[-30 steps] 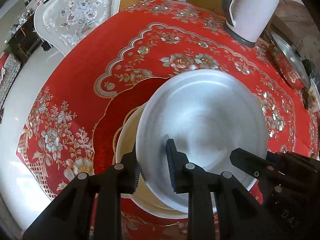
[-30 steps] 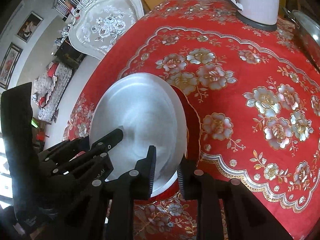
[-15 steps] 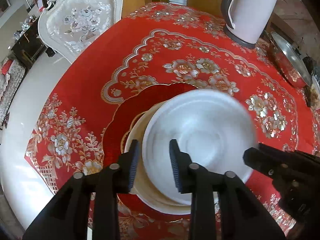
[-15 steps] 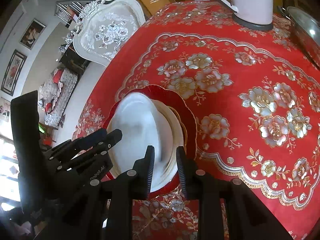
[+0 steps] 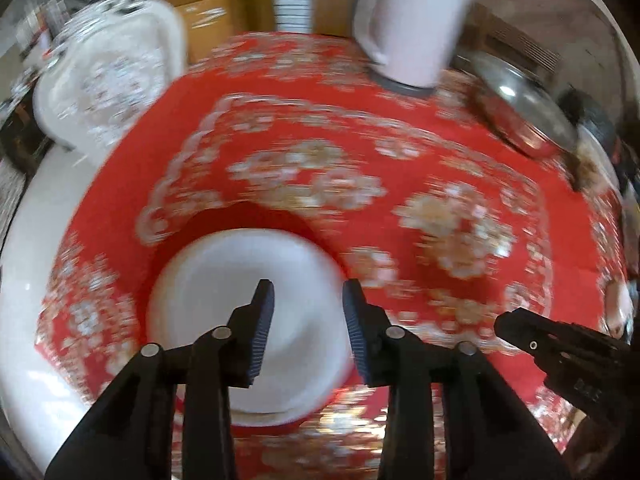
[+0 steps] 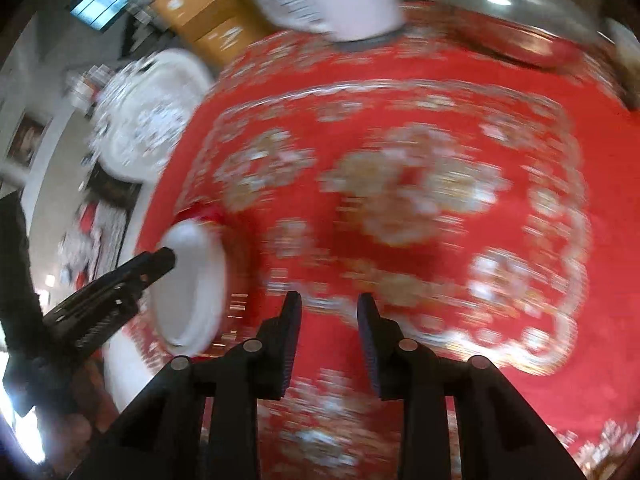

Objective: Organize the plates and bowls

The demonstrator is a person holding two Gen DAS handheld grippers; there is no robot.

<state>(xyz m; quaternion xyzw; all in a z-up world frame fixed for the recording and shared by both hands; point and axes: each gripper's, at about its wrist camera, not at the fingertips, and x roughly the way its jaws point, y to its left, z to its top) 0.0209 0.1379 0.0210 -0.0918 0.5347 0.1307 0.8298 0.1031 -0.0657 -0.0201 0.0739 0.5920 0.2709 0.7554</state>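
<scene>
White plates (image 5: 224, 280) are sitting stacked at lower left of the blurred left-wrist frame on a red floral tablecloth (image 5: 400, 152), while the left gripper (image 5: 308, 300) and right gripper (image 6: 328, 312) are hovering spread apart, holding nothing.

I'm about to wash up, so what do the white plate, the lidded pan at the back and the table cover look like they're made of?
White plate: probably glazed ceramic, being smooth, opaque and evenly white; melamine can't be ruled out through the blur.
Pan lid: polished metal, likely stainless steel, given the bright mirror-like highlight.
Table cover: red with a gold and white floral print; whether fabric or wipe-clean vinyl, the blur hides.
</scene>
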